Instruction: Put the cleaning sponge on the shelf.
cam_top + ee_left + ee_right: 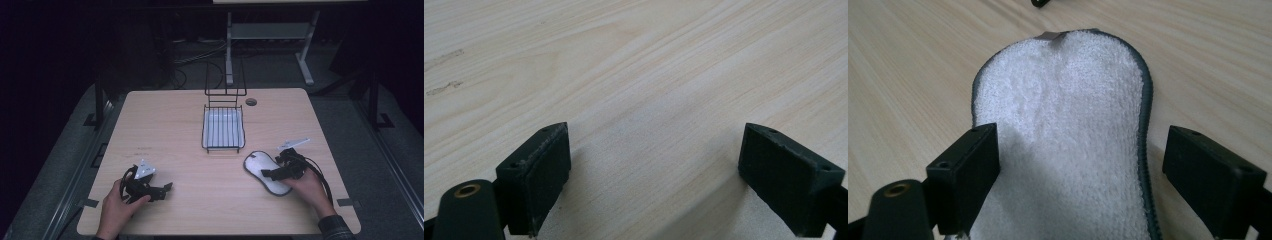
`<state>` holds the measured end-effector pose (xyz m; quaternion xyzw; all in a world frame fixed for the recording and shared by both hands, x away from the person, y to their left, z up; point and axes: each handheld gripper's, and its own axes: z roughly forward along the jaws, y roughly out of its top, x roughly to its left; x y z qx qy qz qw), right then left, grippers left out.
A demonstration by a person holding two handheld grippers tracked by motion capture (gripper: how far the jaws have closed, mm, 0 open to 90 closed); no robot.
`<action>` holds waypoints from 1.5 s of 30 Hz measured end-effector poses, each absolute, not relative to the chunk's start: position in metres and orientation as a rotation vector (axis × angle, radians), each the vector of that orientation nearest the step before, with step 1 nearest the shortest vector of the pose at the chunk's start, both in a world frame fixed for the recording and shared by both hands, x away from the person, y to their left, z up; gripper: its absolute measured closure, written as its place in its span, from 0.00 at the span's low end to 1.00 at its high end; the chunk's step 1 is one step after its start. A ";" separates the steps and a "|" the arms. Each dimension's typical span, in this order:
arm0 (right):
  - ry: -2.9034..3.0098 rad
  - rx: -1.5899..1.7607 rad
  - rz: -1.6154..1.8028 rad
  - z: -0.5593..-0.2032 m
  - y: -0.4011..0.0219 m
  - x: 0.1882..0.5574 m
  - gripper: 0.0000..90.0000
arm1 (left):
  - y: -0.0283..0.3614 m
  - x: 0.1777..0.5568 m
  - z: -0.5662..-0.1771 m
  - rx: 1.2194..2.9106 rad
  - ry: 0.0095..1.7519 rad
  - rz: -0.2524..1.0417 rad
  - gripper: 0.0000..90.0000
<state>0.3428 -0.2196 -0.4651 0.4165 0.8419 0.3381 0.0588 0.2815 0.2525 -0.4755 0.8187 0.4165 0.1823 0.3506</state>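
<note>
While both tongs (654, 170) (1080, 175) gape empty, a wire rack (223, 129) stands beyond the white pad (1063, 140).

My right gripper (270, 173) and the hand behind it covered part of the white terry pad (265, 171) in the high view, and in the right gripper view the pad's near end ran off the bottom edge behind my jaws. A small black piece (1040, 2) at the top edge there was cut off; I could not tell what it was. My right sleeve (336, 227) was cut off by the bottom edge of the high view. The room beyond the table (165, 130) was too dark to make out, and faint marks (145, 148) on the wood were too small to read.
</note>
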 end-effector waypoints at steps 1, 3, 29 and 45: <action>2.548 1.256 1.014 -0.465 -0.219 0.343 0.16 | 0.253 0.281 -0.475 2.121 1.079 0.472 0.14; 2.553 1.246 0.991 -0.465 -0.216 0.342 0.16 | 0.252 0.281 -0.475 2.120 1.079 0.472 0.14; 2.549 1.164 0.950 -0.453 -0.210 0.332 0.40 | 0.252 0.281 -0.475 2.120 1.079 0.472 0.14; 2.492 1.124 1.027 -0.438 -0.216 0.326 0.62 | 0.253 0.281 -0.475 2.120 1.079 0.472 0.14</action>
